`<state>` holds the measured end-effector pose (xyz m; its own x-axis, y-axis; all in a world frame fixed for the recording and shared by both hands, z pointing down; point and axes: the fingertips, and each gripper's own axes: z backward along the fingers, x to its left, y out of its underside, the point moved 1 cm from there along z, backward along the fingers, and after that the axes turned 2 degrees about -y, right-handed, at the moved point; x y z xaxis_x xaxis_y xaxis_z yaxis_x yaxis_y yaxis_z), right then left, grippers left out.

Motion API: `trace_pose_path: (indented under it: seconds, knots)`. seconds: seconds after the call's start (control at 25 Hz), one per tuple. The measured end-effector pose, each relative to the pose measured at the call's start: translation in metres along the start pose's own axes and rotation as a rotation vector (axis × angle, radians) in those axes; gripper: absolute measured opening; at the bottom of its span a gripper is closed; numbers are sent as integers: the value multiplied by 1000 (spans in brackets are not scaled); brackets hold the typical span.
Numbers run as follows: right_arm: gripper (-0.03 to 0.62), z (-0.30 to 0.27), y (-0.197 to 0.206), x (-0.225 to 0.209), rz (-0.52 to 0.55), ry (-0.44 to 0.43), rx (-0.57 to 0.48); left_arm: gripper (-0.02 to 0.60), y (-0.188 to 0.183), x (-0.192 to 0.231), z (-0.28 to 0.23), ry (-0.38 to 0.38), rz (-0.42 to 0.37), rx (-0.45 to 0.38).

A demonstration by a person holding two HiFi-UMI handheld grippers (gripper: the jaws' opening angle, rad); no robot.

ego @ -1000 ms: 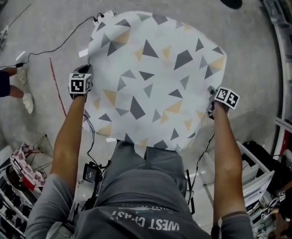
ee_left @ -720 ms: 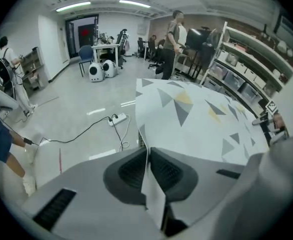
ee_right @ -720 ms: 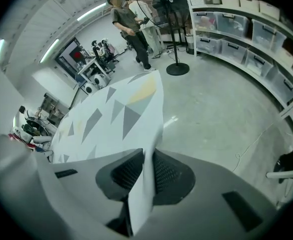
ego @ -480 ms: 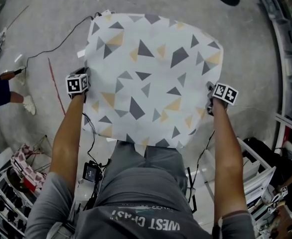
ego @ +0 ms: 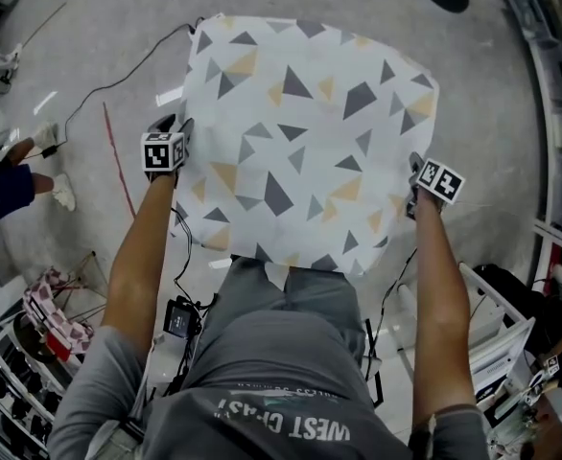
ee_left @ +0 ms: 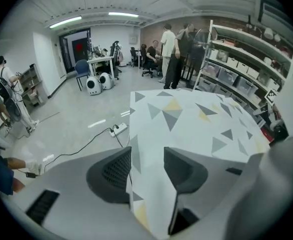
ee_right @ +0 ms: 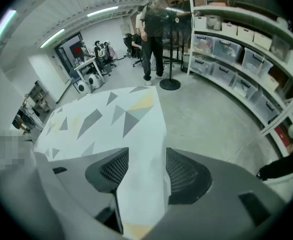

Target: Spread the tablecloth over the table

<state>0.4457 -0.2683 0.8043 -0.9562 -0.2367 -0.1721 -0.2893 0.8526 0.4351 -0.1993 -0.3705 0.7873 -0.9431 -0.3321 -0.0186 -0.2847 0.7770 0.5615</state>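
Fingers (ee_left: 114, 171) (ribbed) of L gripper (ee_left: 147, 155) & R gripper (ee_right: 147, 155) opening, soft triangle-print tablecloth (ego: 305, 132) edges betw. them.

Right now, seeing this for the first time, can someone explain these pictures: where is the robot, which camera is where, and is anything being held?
There is no robot. A person holds a two-jaw tool in each hand: the left gripper and the right gripper. The top-down picture comes from a camera on the person's head. The other two come from cameras riding on the grippers, looking along the jaws. A tablecloth printed with grey and yellow triangles lies spread flat; the table under it is hidden. The grippers sit at the cloth's two side edges. Each has the edge between its jaws, but the jaws are opening and stand too wide apart to pinch the fabric, so nothing is gripped.
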Motion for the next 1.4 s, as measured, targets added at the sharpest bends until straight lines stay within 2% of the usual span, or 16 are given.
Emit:
trace_pose_path:
  seconds: [0.08,0.16,0.28,0.56,0.76,0.88,0.96,1.12,1.24,1.4]
  knots:
    - [244,16,-3,6,24,21,-39,186,-7,-5,13,10,-1,-36]
    - [244,37,-2,19,6,-15,-79,186,-12,-15,31,31,6,-76]
    - [232,79,-10,55,-13,-124,-167,186,-27,-33,63,74,6,-158]
    - [171,200,-21,163,97,-373,-365,186,-69,-92,163,222,-17,-382]
    - [102,300,-17,245,178,-501,-536,184,-99,-122,253,320,-47,-556]
    - [55,357,-9,287,240,-554,-619,181,-113,-142,306,393,-109,-648]
    - [37,392,-2,317,295,-610,-664,165,-120,-153,343,424,-187,-708]
    - [21,457,7,369,426,-668,-743,64,-126,-162,415,459,-311,-811]
    - [13,506,14,399,499,-669,-830,25,-127,-168,461,496,-360,-866]
    - [12,555,32,437,546,-687,-916,25,-124,-180,516,556,-376,-914]
